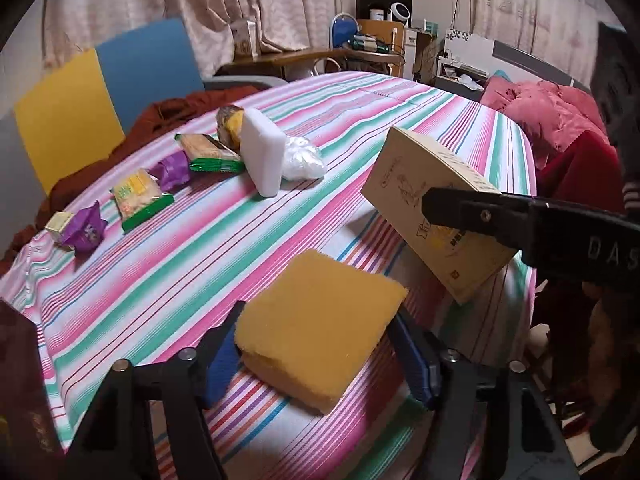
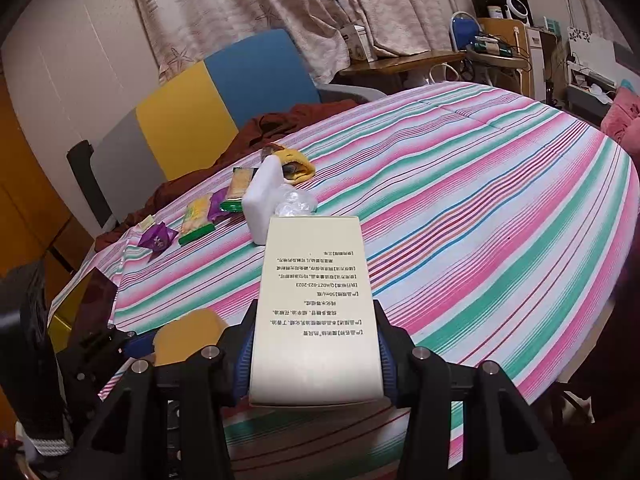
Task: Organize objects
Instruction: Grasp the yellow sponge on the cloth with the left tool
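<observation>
Sponge (image 1: 320, 328), yellow, lying on striped bench (image 1: 200, 264) near front edge, sitting between left gripper (image 1: 316, 354) fingers (image 1: 218, 364), blue pads closing against its sides. Right gripper (image 2: 316, 354) fingers clamping beige box (image 2: 316, 304), holding it tilted above bench, just right of sponge. Snack packets (image 1: 140, 196), white block (image 1: 262, 152), plastic bag (image 1: 302, 158) sitting in row farther back.

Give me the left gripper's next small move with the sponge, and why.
Probably lift the yellow sponge slightly off the striped tablecloth. The left gripper has its pads against both sides of the sponge, which rests near the table's front edge. The right gripper already holds the cardboard box in the air close by on the sponge's right in the left wrist view, so rise straight up.
</observation>
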